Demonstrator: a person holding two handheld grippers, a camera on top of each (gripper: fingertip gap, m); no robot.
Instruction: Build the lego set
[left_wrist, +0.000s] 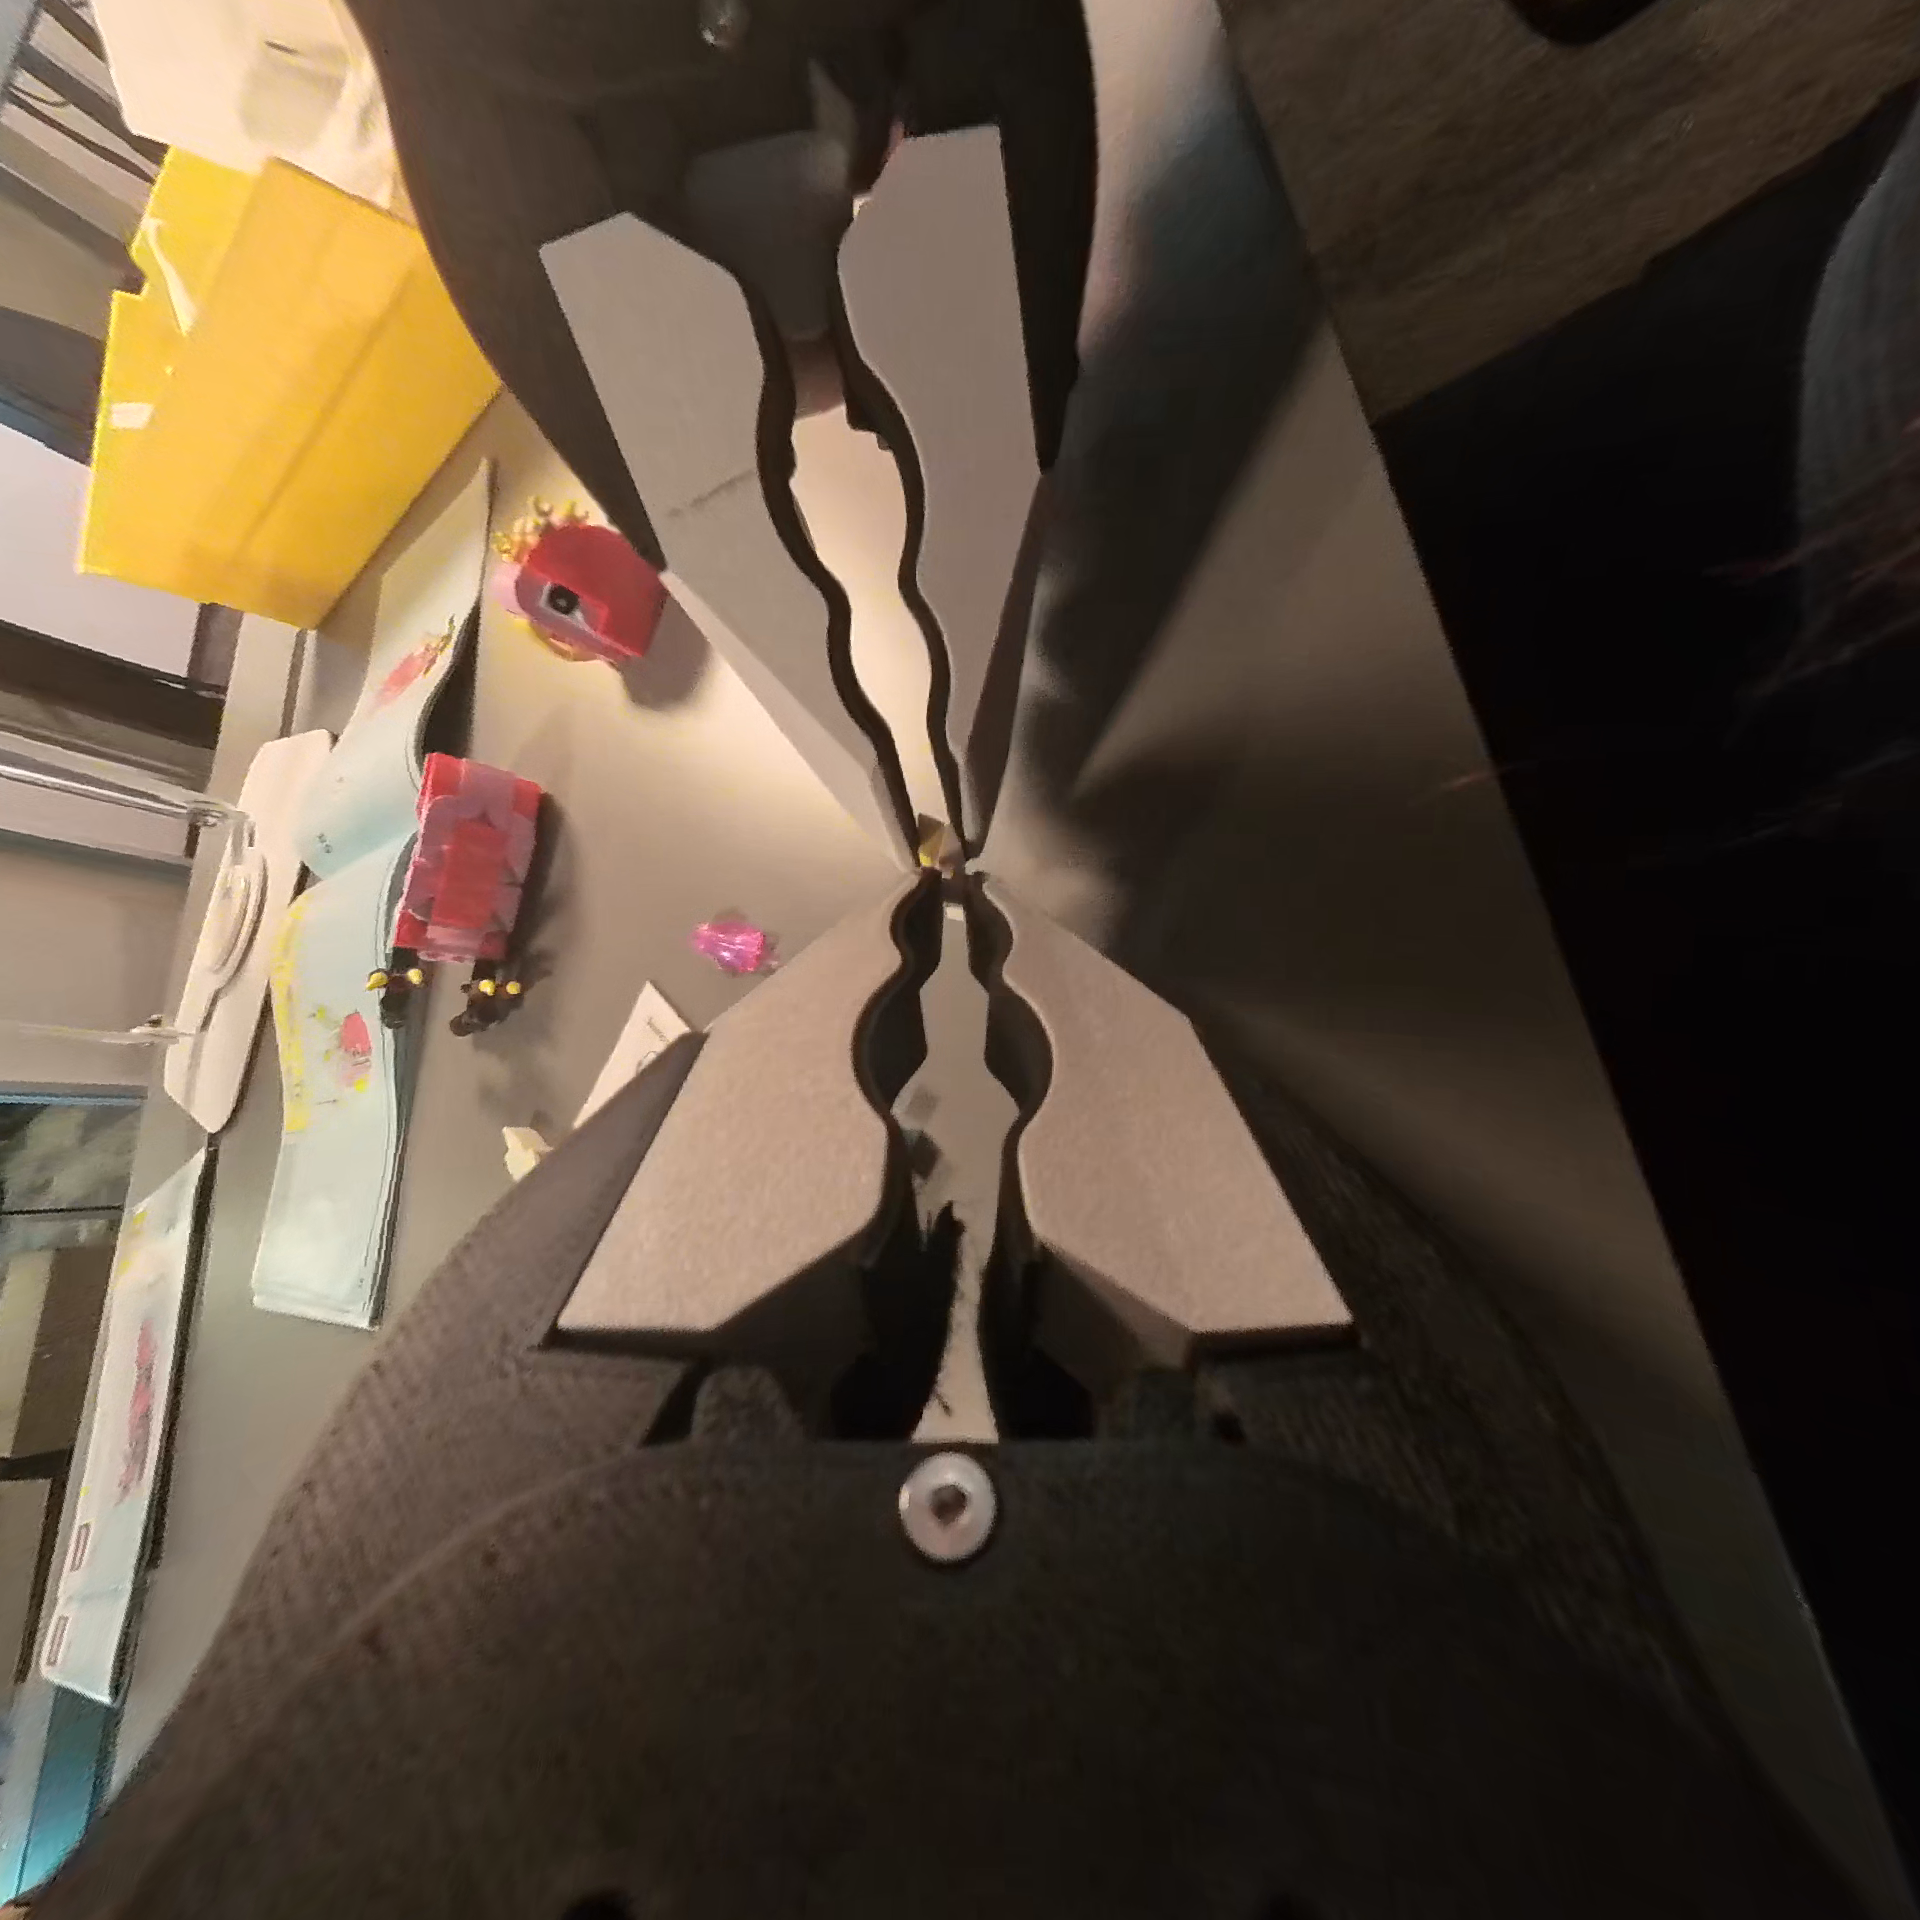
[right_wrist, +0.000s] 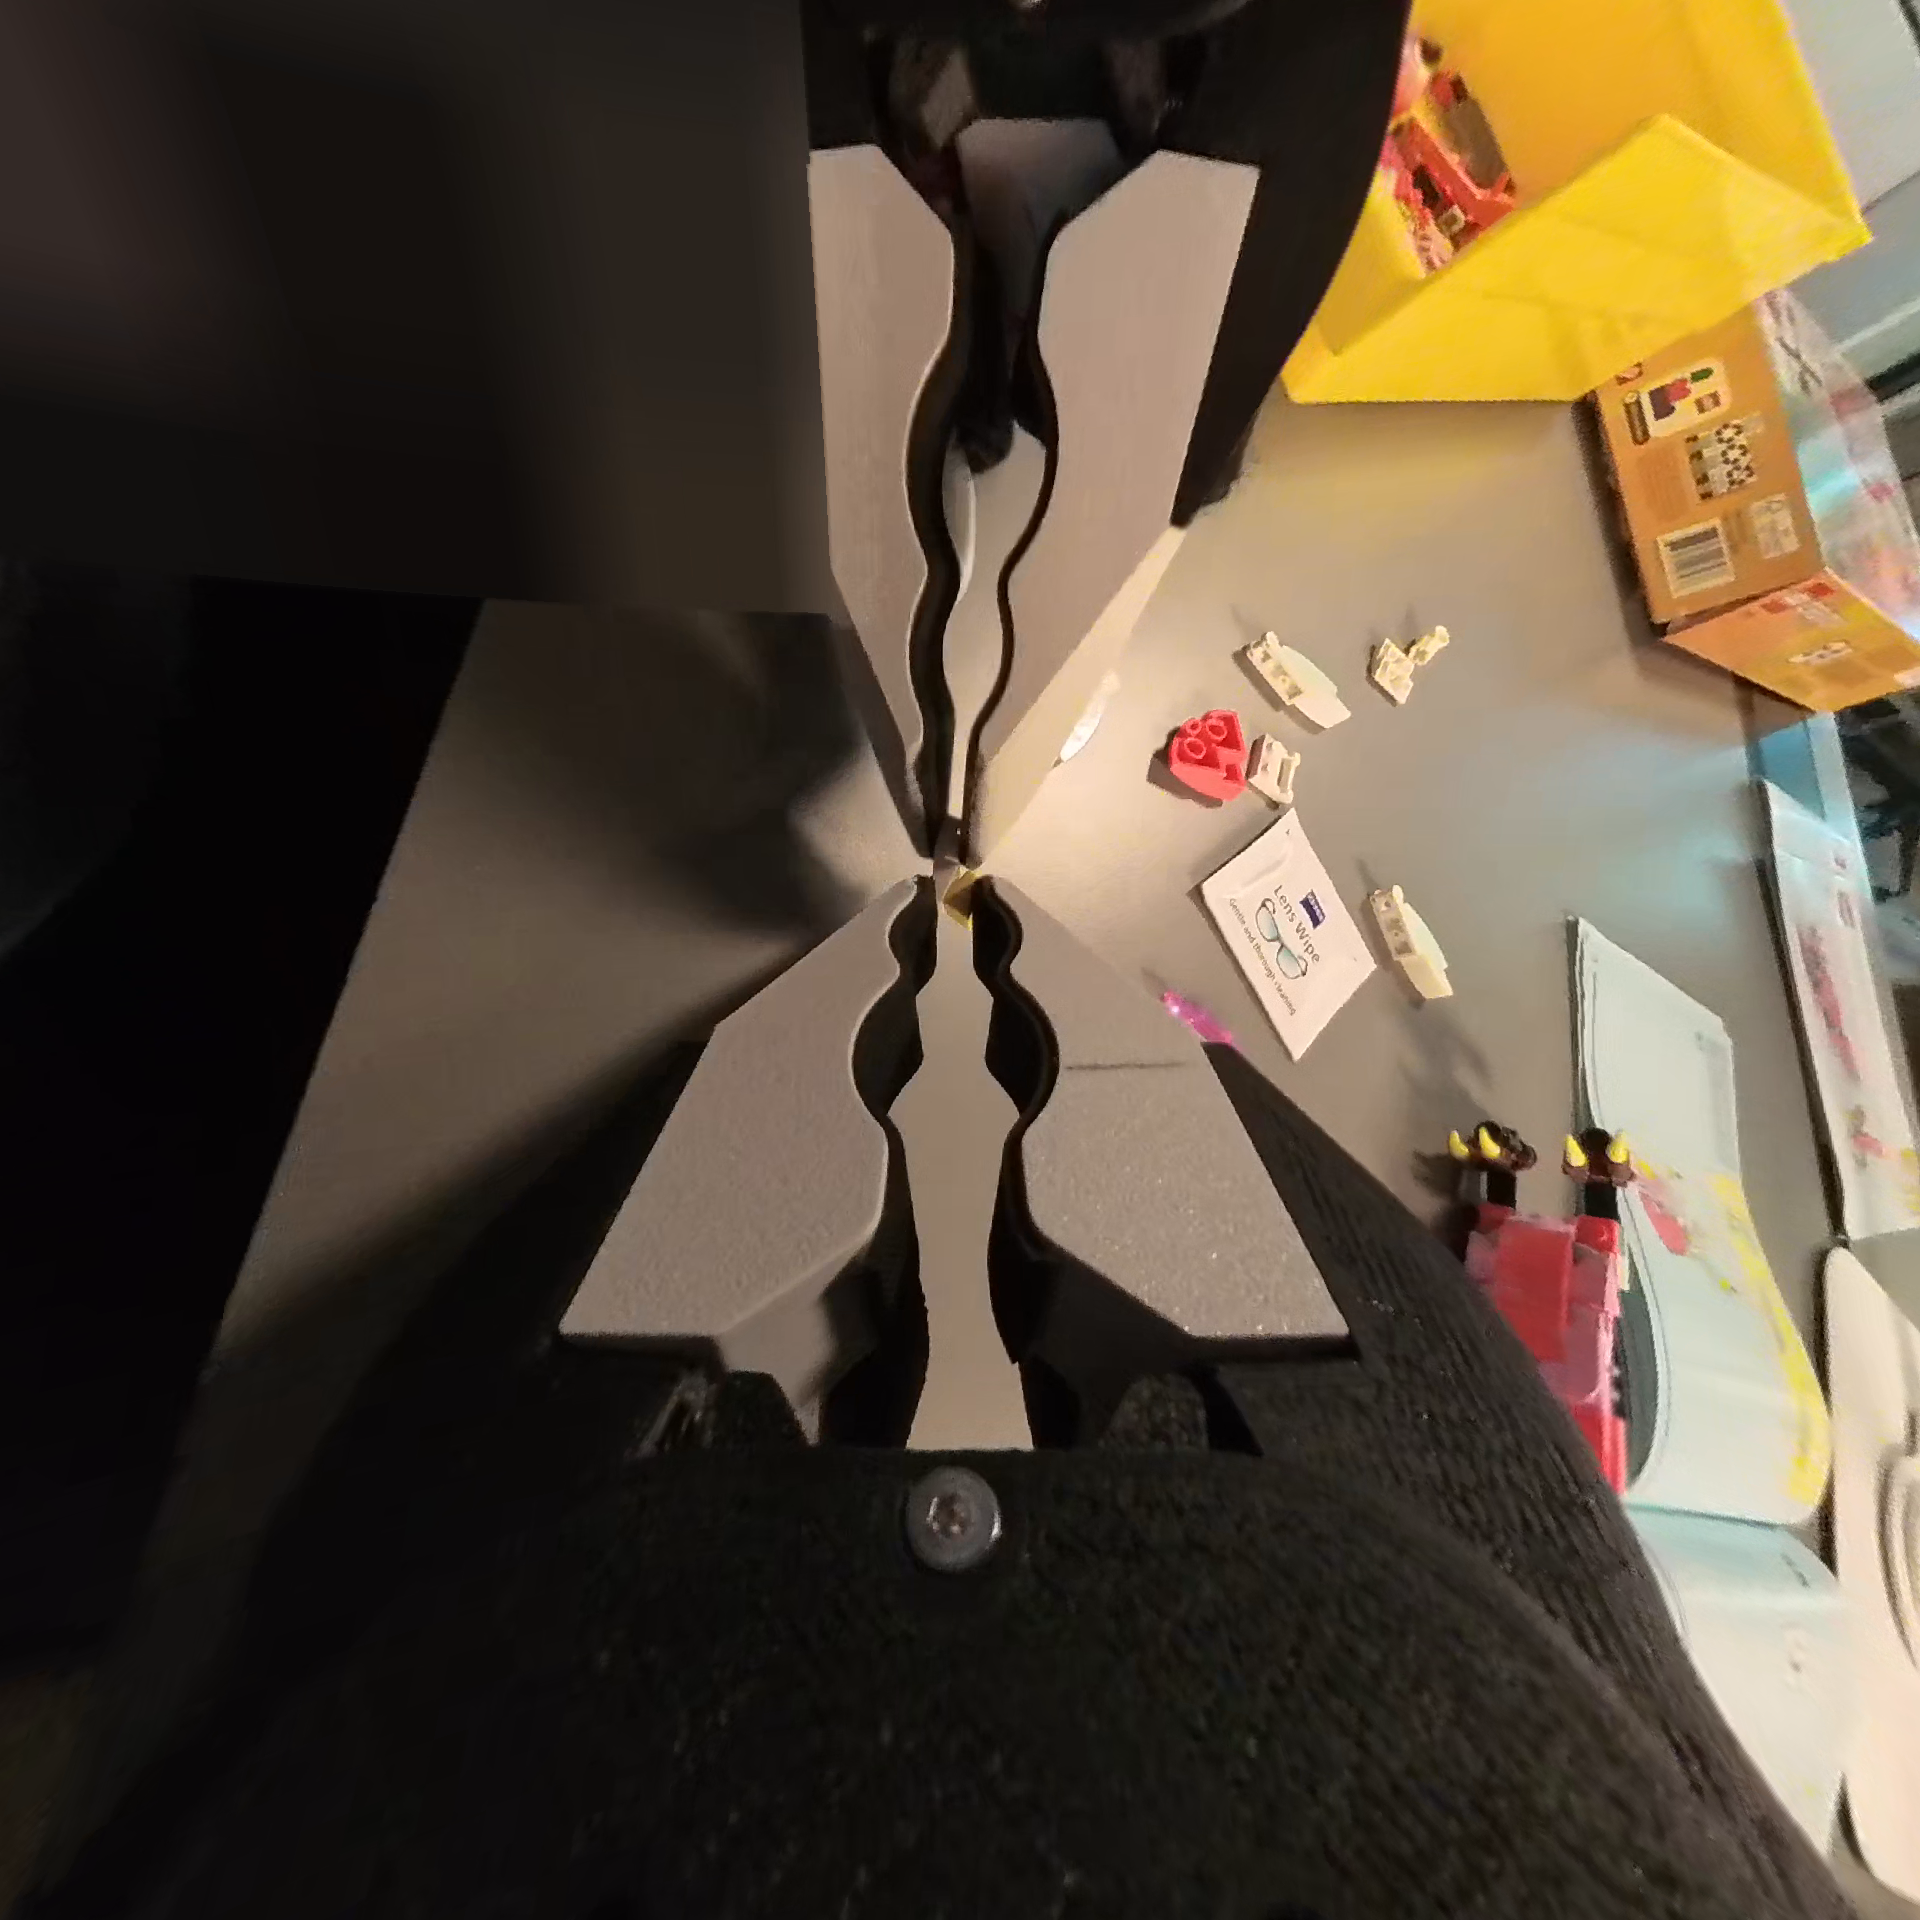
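Sachet (right_wrist: 1286, 928) only in right view

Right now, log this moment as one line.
left claw: shut on small yellow piece | right claw: shut on same piece | over grey table | nearest: pink wrapper

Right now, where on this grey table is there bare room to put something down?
Bare grey table lies between the cardboard box and the white pieces. It is crowded around the red brick, the wipe packet and the booklets.
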